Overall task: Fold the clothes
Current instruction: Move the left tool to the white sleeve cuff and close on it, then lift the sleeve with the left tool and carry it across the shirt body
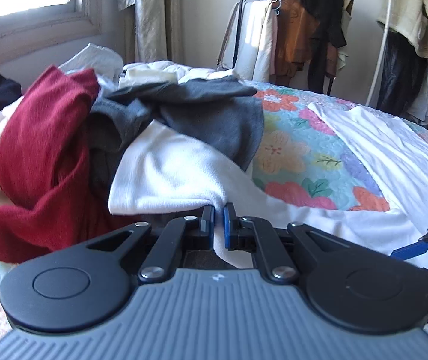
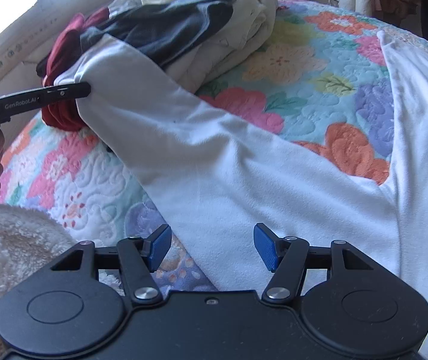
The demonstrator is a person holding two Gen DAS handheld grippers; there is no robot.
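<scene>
Left wrist view: left tongs [image 1: 219, 210] pinch white sleeve [image 1: 166, 174] cuff; right tongs [image 2: 212, 247] spread over it; lift cuff clear of pile [image 1: 64, 138] before folding inward.

The one clear marking is "GenRobot.AI", in pale letters along the side of the left gripper [image 2: 86, 89], off to the left of the right-hand tongs. A lone "D" sits on the right gripper [image 1: 417, 247].

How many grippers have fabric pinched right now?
1. The left hand-held gripper is shut on the white long-sleeve top's sleeve end; the right hand-held gripper hangs open over the same sleeve.
</scene>
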